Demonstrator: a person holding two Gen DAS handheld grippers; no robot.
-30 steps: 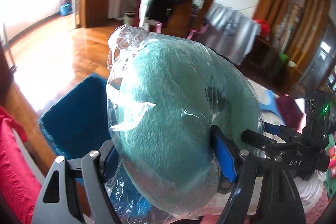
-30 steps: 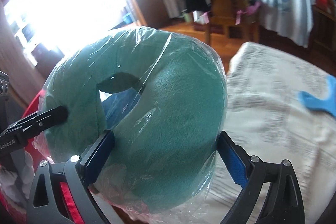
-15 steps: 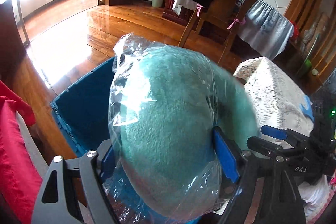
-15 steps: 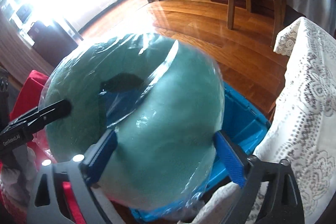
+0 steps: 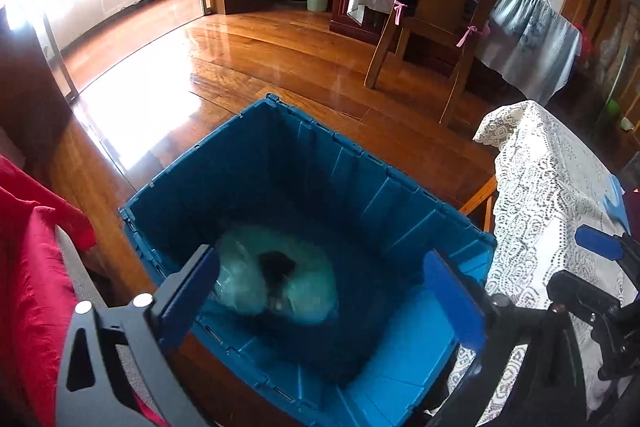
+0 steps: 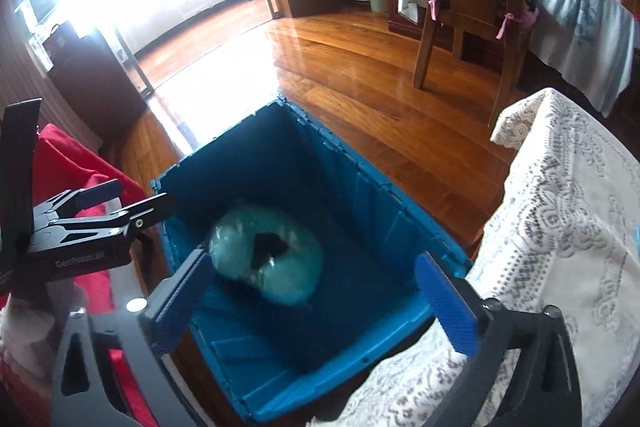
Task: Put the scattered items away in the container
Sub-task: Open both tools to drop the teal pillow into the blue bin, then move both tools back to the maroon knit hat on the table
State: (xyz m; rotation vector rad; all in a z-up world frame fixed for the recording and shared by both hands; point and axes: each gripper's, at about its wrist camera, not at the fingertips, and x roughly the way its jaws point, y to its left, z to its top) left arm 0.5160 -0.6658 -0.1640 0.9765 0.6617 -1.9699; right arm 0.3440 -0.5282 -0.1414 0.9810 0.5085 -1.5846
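Observation:
A teal neck pillow [image 5: 276, 275] in clear plastic wrap lies inside the blue plastic crate [image 5: 304, 131] on the wooden floor; it is blurred. It also shows in the right wrist view [image 6: 268, 263], inside the crate [image 6: 352, 163]. My left gripper [image 5: 320, 291] is open and empty above the crate's near side. My right gripper [image 6: 316, 299] is open and empty above the crate too. The left gripper shows at the left in the right wrist view [image 6: 120, 199], and the right gripper at the right edge of the left wrist view [image 5: 580, 263].
A table with a white lace cloth [image 5: 552, 195] stands right of the crate, with a blue item [image 5: 614, 195] on it. Red fabric [image 5: 28, 267] lies at the left. A wooden chair [image 5: 440, 27] with hung clothes stands behind on the floor.
Both grippers opened and let go of the wrapped pillow, which dropped into the blue crate. Both cameras now look down into the crate.

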